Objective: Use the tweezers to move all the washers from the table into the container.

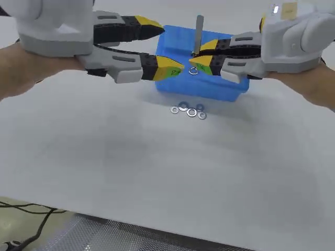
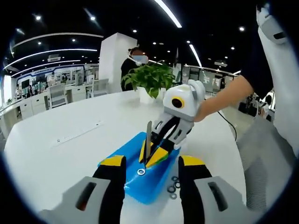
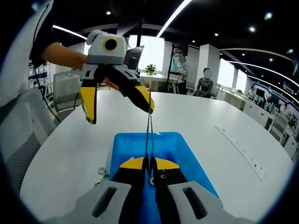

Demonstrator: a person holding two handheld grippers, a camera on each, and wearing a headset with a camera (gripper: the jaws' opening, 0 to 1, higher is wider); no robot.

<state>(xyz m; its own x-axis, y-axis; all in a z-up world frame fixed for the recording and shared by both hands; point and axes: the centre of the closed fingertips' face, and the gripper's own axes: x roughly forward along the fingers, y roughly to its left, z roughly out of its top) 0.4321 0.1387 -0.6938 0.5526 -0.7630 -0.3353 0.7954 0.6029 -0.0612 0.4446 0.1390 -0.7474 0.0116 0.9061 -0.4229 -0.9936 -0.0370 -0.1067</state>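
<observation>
My right gripper (image 1: 201, 56) is shut on metal tweezers (image 1: 199, 29), whose tips pinch a small washer (image 1: 193, 70) over the blue container (image 1: 230, 89). The left gripper view shows the same tweezers (image 2: 148, 137) and washer (image 2: 141, 172) just above the container (image 2: 152, 189). Several washers (image 1: 188, 111) lie on the white table in front of the container. My left gripper (image 1: 168, 47) hovers open at the container's left side with nothing between its jaws. From the right gripper view, the tweezers (image 3: 149, 126) rise between my shut right gripper (image 3: 149, 164).
The white table (image 1: 157, 167) stretches wide around the container. Cables hang below its near edge (image 1: 31, 214). Loose washers (image 3: 102, 173) lie left of the container (image 3: 177, 149) in the right gripper view. People sit at desks far behind, and a potted plant (image 2: 149, 77) stands on the table.
</observation>
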